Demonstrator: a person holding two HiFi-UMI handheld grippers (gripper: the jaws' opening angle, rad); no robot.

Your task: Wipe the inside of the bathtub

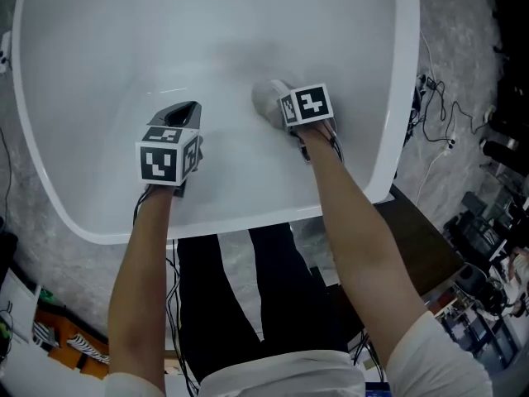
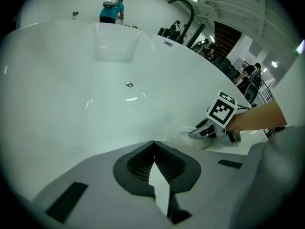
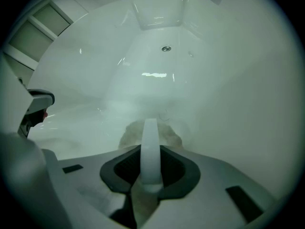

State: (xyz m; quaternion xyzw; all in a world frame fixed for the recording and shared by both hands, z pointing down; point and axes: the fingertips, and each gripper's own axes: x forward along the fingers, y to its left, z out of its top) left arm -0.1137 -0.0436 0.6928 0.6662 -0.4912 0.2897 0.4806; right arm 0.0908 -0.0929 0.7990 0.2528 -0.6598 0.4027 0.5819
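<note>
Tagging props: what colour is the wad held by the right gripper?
Off-white, faintly beige: the soft wiping cloth shows best in the right gripper view.

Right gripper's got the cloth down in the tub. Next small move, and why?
Probably a short stroke of the right gripper toward the drain, with the cloth pressed on the bathtub. Its jaws are shut on the cloth, which seems to rest on the tub surface, with bare white surface ahead. The left gripper is shut, empty and off to the side.
</note>
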